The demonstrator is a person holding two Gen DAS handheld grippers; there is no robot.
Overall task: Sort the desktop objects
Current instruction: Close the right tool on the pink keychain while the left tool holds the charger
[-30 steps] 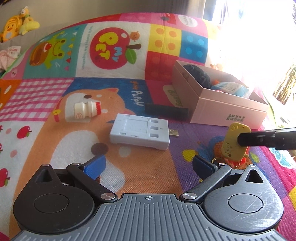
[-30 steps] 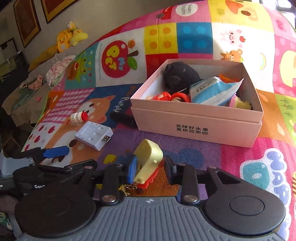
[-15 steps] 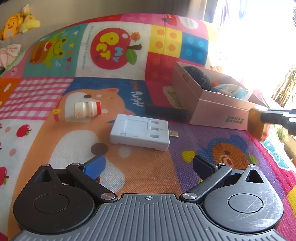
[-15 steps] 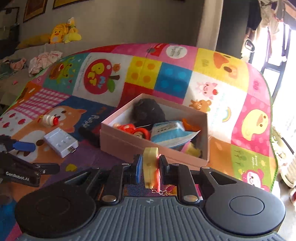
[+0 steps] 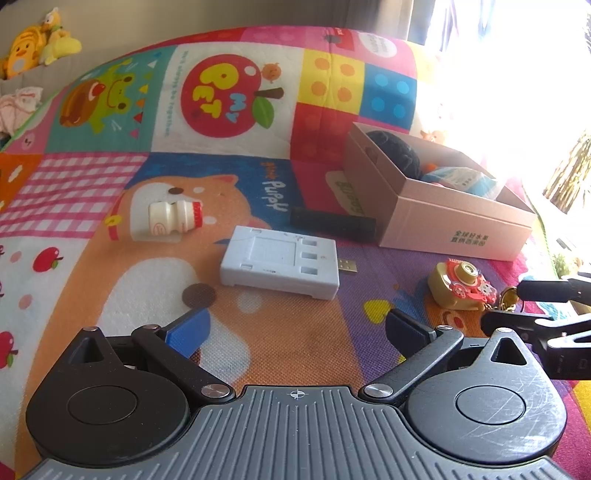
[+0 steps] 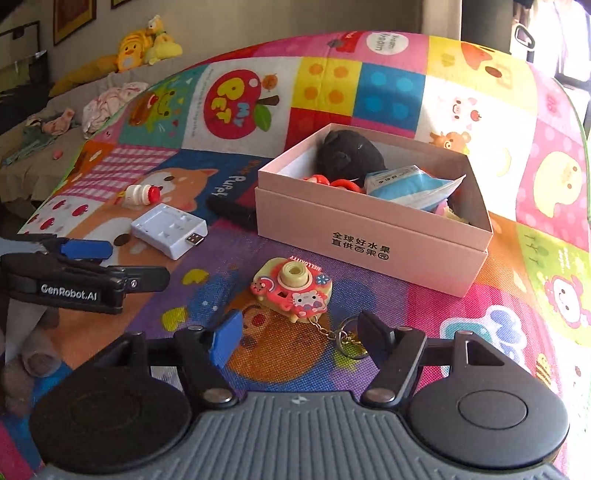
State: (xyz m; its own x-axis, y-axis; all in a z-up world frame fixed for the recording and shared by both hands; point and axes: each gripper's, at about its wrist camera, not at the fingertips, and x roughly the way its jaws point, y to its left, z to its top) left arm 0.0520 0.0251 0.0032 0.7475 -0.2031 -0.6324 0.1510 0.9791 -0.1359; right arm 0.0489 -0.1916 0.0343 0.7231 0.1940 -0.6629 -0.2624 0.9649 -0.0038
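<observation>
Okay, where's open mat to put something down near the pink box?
Free: mat right of the pink box, and the far squares behind it. Crowded: the box's left side, with the black bar, white charger, small bottle; toy camera keychain lies in front.

You're working over a patchwork cartoon play mat (image 6: 369, 88). Behind it, a grey-beige wall (image 6: 258, 22) carries framed pictures (image 6: 74, 16); yellow plush toys (image 6: 146, 44) and crumpled clothes (image 6: 110, 103) sit at left. Harsh daylight floods in from your right (image 5: 517, 74).
</observation>
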